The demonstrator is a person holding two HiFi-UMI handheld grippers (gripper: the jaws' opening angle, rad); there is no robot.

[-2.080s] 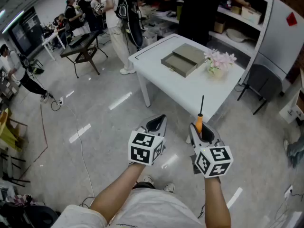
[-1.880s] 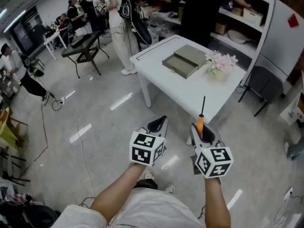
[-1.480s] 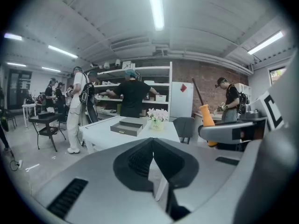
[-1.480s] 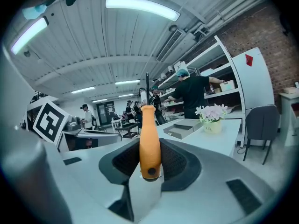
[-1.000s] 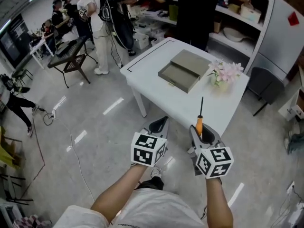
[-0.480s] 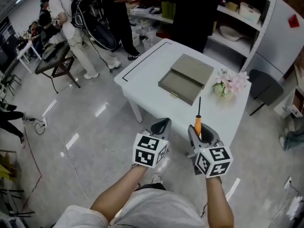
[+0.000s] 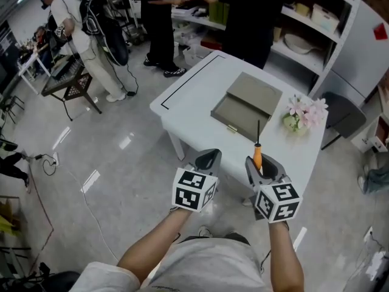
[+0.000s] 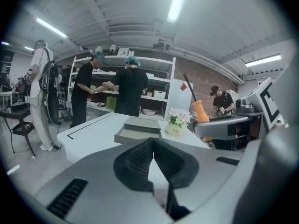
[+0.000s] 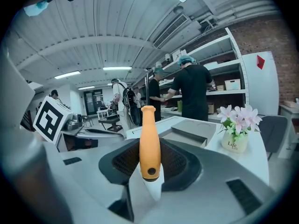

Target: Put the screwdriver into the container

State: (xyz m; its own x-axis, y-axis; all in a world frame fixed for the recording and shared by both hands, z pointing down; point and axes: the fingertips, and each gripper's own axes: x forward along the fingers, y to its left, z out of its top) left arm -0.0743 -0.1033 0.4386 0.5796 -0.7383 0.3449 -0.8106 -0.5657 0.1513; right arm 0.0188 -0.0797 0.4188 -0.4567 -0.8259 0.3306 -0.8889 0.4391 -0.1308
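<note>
Presently, as seen from the floor beside the table:

1. Person with a backpack: stands far left, well apart from the work. No part in the task.
2. Left gripper: jaws drawn together with nothing between them. It is held over the floor, just short of the near edge of the table.
3. Table: white, with a bare top on its left half.
4. Container: a flat grey box at mid-table. Its nearer half looks like an open tray, and no tool is visible in it.
5. Screwdriver: orange handle, with a dark shaft pointing up and away. It is in the air at the table's near edge, apart from the container and not yet over it.
6. Right gripper: clamped on the screwdriver's handle, one pad on either side.
7. Flower pot: small, with pink blooms. It stands on the table just right of the container.
8. Chair: dark, beyond the table's right corner.
9. Progress, by my reckoning:
   - Done: the tool is picked up and brought as far as the table.
   - Left: reach across to the tray, lower the tool in clear of the flowers, and let go.
</note>
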